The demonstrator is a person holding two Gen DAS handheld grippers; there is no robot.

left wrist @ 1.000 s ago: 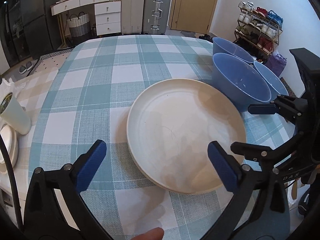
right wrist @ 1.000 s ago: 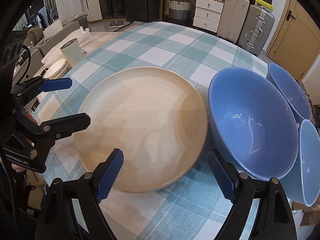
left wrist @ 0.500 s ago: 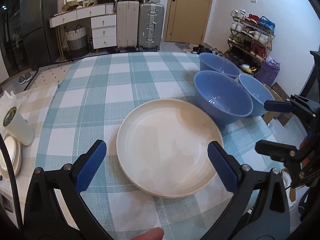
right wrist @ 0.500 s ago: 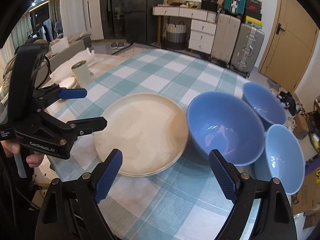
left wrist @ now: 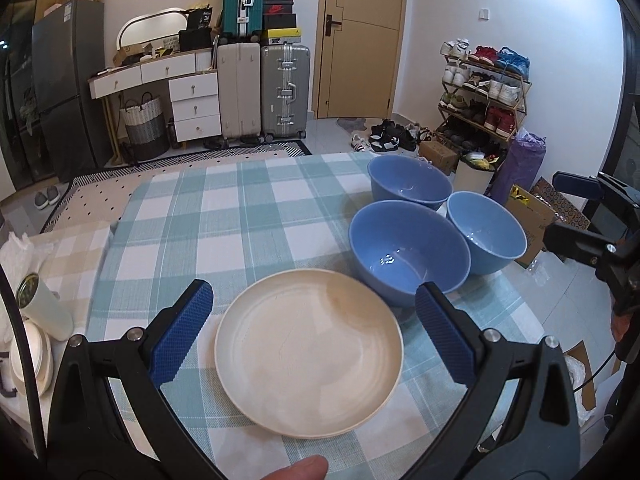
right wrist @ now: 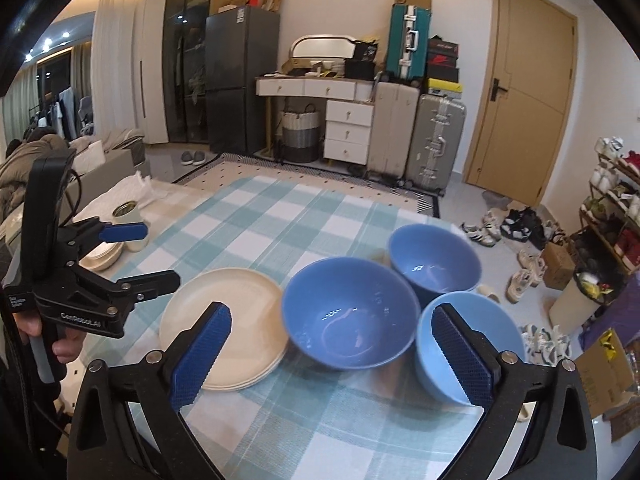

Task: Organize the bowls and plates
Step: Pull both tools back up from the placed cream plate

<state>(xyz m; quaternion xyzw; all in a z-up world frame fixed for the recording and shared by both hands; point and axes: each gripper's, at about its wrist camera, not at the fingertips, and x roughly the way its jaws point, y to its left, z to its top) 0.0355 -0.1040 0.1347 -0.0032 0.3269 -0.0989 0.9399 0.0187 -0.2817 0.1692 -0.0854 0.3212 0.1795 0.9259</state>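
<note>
Hovering: both my grippers hang above the counter (left wrist: 248,216), empty, over the crockery I am to organize.
Left jaws: my left gripper (left wrist: 308,330) has its jaws spread wide with nothing between the pads; the cream plate (left wrist: 308,346) lies flat on the checked cloth below them.
Right jaws: my right gripper (right wrist: 332,360) has its jaws opening, nothing between the pads; the nearest blue bowl (right wrist: 348,320) shows in the gap, untouched.
Plate: cream, shallow, low-rimmed; the right view shows layered edges, so I judge it a stack of several plates.
Bowls: three blue, glossy and deep, in a tight cluster right of the plate. The nearest sits just beside the plate rim; the second bowl (right wrist: 460,344) and far bowl (right wrist: 434,260) crowd behind it.
Risk, near: glazed, curved bowl walls could slide out of a shallow pinch.
Risk, middle: lifting one bowl may knock its neighbours, since they stand rim to rim.
Risk, far: the second bowl stands near the counter's right edge; a nudge could send it to the floor.
</note>
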